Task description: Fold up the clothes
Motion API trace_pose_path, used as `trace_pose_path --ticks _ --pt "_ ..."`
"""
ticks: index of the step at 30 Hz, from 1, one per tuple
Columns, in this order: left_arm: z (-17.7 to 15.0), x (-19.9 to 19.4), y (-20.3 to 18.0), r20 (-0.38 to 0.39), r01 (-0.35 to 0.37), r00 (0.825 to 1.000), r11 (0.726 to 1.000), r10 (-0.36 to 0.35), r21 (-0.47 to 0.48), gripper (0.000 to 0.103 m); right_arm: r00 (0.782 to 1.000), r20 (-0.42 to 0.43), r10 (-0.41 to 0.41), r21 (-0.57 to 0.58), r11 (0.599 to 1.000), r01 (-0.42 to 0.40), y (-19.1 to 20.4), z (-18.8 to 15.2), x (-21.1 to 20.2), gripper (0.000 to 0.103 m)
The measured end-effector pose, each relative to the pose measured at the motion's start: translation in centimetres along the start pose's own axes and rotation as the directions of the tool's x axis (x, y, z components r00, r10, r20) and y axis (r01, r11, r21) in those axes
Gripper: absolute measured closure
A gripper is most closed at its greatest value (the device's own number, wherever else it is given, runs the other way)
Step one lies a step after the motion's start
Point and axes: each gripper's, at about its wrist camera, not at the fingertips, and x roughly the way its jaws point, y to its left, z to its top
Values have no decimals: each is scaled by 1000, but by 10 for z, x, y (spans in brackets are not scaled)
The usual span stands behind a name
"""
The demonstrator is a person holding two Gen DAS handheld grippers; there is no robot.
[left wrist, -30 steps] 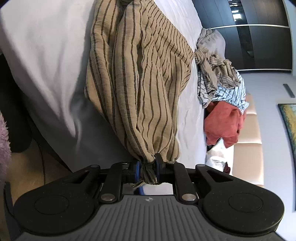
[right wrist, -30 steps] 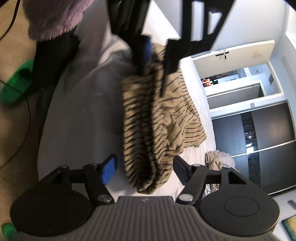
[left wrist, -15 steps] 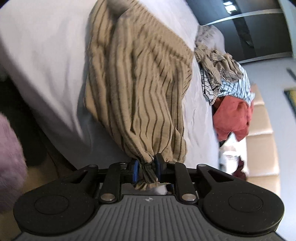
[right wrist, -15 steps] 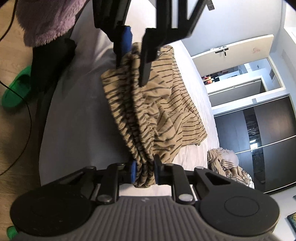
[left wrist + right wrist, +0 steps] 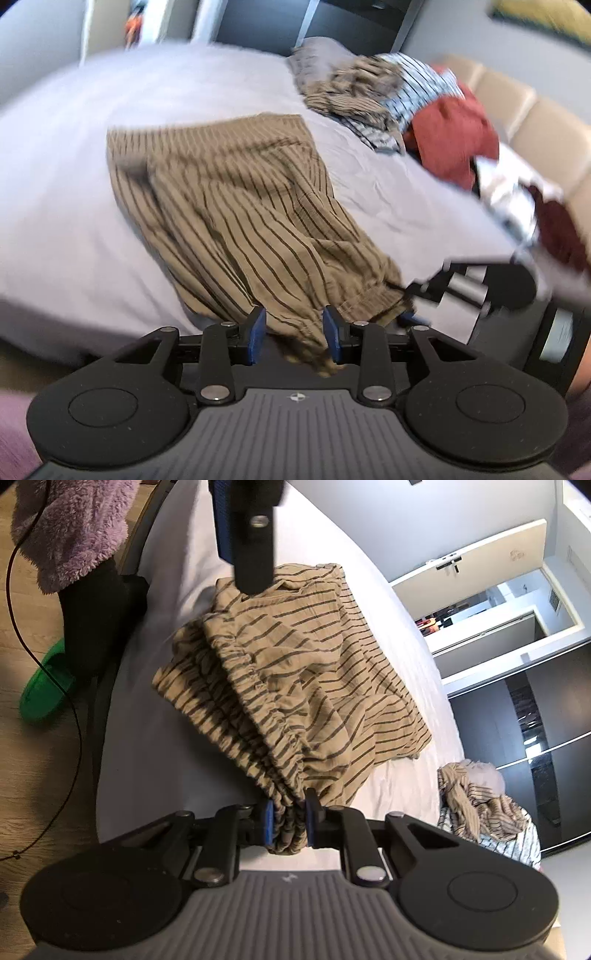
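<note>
Lying on the white bed (image 5: 74,177), the striped pants (image 5: 236,206) stretch long, away from both claws. Left claw (image 5: 293,334) hangs loose, fingers apart, with cloth drooping between them (not pinched). Right claw (image 5: 289,827) squeezes the bunched stretchy waistband tight, so it holds the near end.

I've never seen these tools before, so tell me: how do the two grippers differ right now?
The right gripper has its fingers shut tight on the bunched waistband of the striped shorts; the left gripper has its fingers apart, with cloth loose between them. The right wrist view is sharp, the left wrist view blurred. Both are black with blue pads and sit at the bed edge.
</note>
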Motion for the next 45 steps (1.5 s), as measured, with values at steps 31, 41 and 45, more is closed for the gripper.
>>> trace_pose_path --ticks 31,41,45 --pt "-122 88 -107 439 -507 836 156 330 848 60 939 80 334 337 878 -341 -80 7 7 85" --pt "-92 33 -104 182 -315 931 447 317 837 85 941 51 335 155 928 -339 -54 12 -16 85" --pt "-77 3 -104 53 -194 965 566 257 801 86 928 27 372 94 923 -373 -48 11 -41 85"
